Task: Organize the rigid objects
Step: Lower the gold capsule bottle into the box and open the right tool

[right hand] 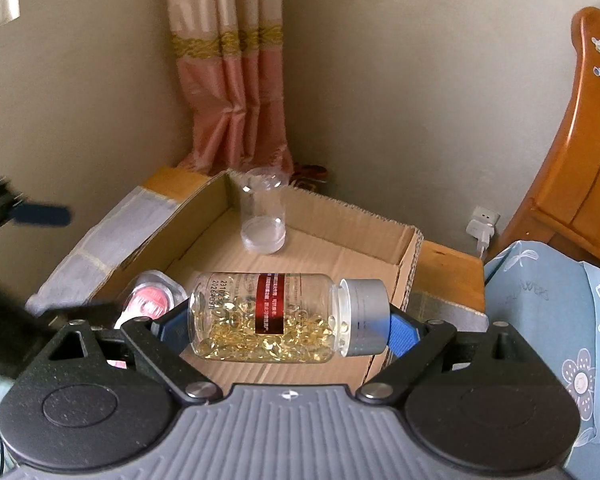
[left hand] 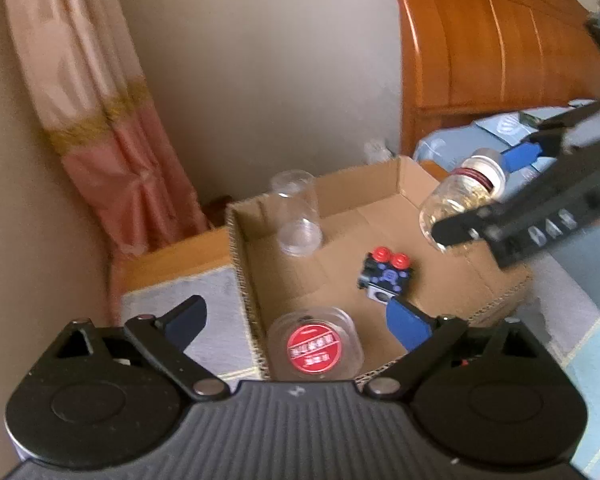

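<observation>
An open cardboard box [left hand: 452, 288] [right hand: 340, 256] sits on a small table. In it stand a clear empty jar [left hand: 298, 216] [right hand: 263, 216], a clear jar with a red lid [left hand: 314, 346] [right hand: 150, 300] and a black toy with red buttons [left hand: 388, 274]. My right gripper [right hand: 288, 330] is shut on a clear capsule bottle [right hand: 268, 316] [left hand: 460, 200] with a grey cap, held sideways above the box. My left gripper [left hand: 300, 320] is open and empty over the box's near left corner, around the red-lidded jar.
A pink curtain [left hand: 100, 120] [right hand: 236, 92] hangs in the corner. A wooden headboard [left hand: 500, 52] and blue bedding [right hand: 548, 320] are at the right. A grey cloth [left hand: 204, 320] covers the table left of the box. A white plug [right hand: 482, 226] sits by the wall.
</observation>
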### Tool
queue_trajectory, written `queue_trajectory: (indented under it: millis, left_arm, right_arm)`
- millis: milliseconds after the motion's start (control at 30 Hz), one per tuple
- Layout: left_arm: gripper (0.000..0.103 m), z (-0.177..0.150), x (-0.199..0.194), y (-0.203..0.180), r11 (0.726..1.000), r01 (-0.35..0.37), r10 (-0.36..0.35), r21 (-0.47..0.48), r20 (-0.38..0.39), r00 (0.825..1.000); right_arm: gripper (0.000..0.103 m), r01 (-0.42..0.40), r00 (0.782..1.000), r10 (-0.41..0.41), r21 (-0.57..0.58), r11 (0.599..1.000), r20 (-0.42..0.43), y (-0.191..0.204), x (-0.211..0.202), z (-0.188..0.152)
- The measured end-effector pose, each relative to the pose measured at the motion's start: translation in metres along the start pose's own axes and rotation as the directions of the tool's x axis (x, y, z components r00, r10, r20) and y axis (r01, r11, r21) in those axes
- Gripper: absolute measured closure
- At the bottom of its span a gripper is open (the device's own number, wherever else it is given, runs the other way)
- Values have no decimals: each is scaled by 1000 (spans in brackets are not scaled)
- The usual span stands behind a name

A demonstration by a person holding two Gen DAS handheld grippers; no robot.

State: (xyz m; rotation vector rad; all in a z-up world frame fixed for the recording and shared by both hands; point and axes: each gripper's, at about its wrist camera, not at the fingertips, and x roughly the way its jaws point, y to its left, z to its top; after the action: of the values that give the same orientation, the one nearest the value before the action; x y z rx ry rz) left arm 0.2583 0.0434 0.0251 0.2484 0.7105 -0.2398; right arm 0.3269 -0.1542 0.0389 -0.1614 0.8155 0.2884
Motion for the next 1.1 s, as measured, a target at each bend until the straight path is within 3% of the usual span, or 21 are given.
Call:
queue_trajectory:
  millis: [533, 600, 1100]
  left_arm:
    - [3, -25, -11, 6, 999, 31, -30, -32, 39, 999]
    - [3, -27, -9, 7, 999, 34, -32, -41, 37, 999]
    - [3, -33, -12, 2, 996, 36, -33, -79, 31, 999]
  right_arm:
    - [7, 101, 994, -96, 121, 988, -48, -22, 60, 32]
    - [3, 110, 994, -105, 123, 986, -42, -24, 64, 33]
    - [0, 116, 993, -117, 26, 993, 19, 2, 30, 21]
